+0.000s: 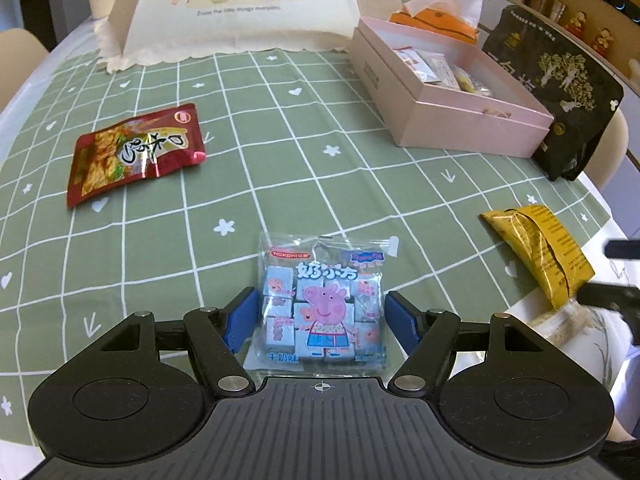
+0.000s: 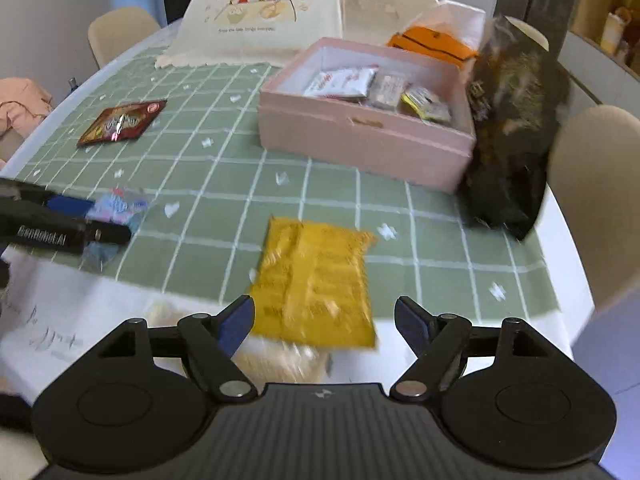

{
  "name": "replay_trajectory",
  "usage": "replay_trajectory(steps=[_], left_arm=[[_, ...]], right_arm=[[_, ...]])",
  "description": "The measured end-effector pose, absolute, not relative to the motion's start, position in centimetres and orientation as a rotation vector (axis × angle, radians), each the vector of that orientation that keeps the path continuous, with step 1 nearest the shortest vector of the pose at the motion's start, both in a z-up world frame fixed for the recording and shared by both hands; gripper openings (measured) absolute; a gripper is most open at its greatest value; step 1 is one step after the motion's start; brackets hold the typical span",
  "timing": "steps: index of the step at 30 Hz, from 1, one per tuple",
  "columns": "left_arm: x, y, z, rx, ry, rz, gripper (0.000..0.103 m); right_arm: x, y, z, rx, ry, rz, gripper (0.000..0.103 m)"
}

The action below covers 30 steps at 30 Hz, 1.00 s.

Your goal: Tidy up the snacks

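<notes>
Left gripper (image 1: pixel 320 316): jaws wide, straddling the Peppa pack (image 1: pixel 322 304), which lies flat on the cloth (image 1: pixel 280 140); pads beside its edges, contact unclear. Right gripper (image 2: pixel 325 322): jaws wide, over the near end of the yellow pack (image 2: pixel 316 284), not gripping. Red pack (image 1: pixel 134 152) far left. Pink box (image 1: pixel 452 92) far right, small packets inside; black bag (image 1: pixel 560 92) beside it.

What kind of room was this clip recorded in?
Most likely a home dining area. A round table with a green grid tablecloth holds a mesh food cover and a tissue box, beige dining chairs ring it, and a shelf with figurines stands behind.
</notes>
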<state>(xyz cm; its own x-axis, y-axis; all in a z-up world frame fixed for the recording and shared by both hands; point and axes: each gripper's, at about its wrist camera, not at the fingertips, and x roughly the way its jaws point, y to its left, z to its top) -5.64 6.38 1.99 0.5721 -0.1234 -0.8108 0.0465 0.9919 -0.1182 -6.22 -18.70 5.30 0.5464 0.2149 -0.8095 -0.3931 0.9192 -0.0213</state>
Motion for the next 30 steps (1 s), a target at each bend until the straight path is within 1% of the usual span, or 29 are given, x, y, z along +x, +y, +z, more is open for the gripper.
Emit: replay_trajectory(steps=[4, 8, 10, 11, 12, 15, 20, 22, 24, 27, 30], left_arm=[[-5.4, 6.0, 2.1, -0.099, 0.972, -0.098, 0.075], [-5.0, 5.9, 2.2, -0.098, 0.98, -0.125, 0.072], [-4.6, 6.2, 2.3, -0.086, 0.994, -0.137, 0.069], [-4.5, 6.5, 2.4, -0.085, 1.002, -0.131, 0.069], [-4.4, 6.9, 2.4, -0.086, 1.008, -0.114, 0.069], [-4.6, 8.3, 2.5, -0.088, 1.015, -0.067, 0.068], [-5.4, 10.3, 2.5, -0.124, 1.014, -0.013, 0.068], [-5.7, 10.2, 2.5, -0.116, 1.014, -0.009, 0.068], [-6.0, 10.1, 2.5, -0.107, 1.011, -0.006, 0.068], [-6.2, 9.9, 2.4, -0.091, 1.003, 0.0, 0.068], [-6.2, 9.5, 2.4, -0.066, 1.004, -0.004, 0.069]], right_arm=[[-8.0, -19.2, 4.7, -0.213, 0.992, 0.432, 0.078], [-8.7, -16.5, 3.5, -0.23, 1.014, 0.489, 0.076], [-8.8, -14.5, 3.5, -0.257, 0.978, 0.525, 0.073], [-8.9, -13.5, 3.7, -0.264, 0.963, 0.561, 0.07], [-9.0, -12.7, 3.9, -0.268, 0.948, 0.591, 0.069], [-9.4, -10.9, 4.7, -0.317, 0.874, 0.642, 0.069], [-9.4, -8.3, 4.7, -0.483, 0.743, 0.634, 0.071], [-8.9, -7.7, 4.8, -0.569, 0.66, 0.532, 0.07], [-7.8, -7.7, 4.8, -0.598, 0.623, 0.42, 0.07], [-5.8, -10.1, 6.3, -0.401, 0.73, 0.481, 0.07], [-5.6, -11.7, 7.0, -0.208, 0.855, 0.698, 0.07]])
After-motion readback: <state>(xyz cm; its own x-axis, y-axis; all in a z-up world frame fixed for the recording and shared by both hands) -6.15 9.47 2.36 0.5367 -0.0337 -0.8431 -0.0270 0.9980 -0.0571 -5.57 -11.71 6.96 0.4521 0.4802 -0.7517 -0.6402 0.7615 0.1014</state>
